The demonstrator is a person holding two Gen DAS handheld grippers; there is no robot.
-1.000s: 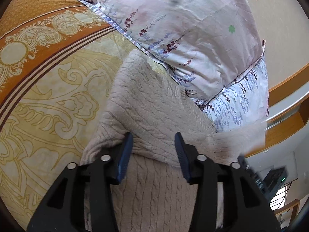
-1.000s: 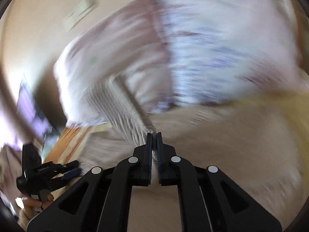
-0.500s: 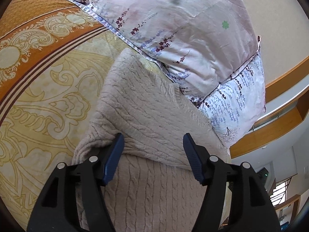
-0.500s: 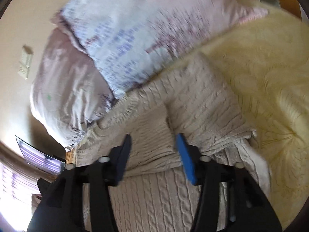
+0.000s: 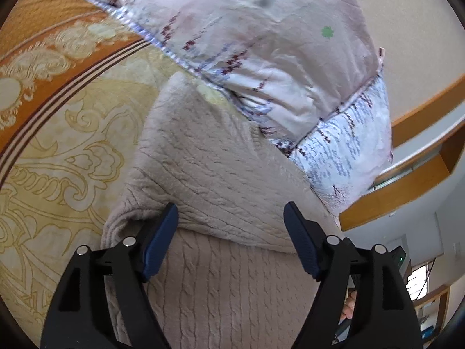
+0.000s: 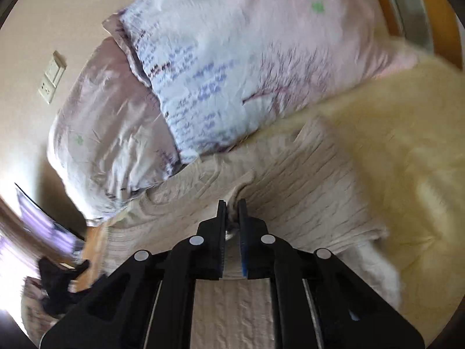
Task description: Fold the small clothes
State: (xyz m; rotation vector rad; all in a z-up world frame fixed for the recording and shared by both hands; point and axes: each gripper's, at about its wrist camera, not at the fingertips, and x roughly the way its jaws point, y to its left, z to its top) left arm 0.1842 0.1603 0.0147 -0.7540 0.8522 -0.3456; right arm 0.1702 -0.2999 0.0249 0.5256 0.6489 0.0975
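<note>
A beige cable-knit sweater (image 5: 209, 174) lies on the bed, partly folded over itself, with its far edge against the pillows. My left gripper (image 5: 229, 226) is open wide just above the folded edge and holds nothing. In the right wrist view the same sweater (image 6: 305, 180) fills the middle. My right gripper (image 6: 231, 206) is shut on a pinch of the sweater's knit at a fold edge.
Two floral pillows (image 5: 261, 43) are stacked behind the sweater, also seen in the right wrist view (image 6: 232, 67). A yellow and orange patterned bedspread (image 5: 58, 133) covers the bed. A wooden headboard ledge (image 5: 421, 157) and a wall switch (image 6: 52, 78) lie beyond.
My left gripper has opened wider over the fold. My right gripper, open half a second ago, has closed on the sweater.
</note>
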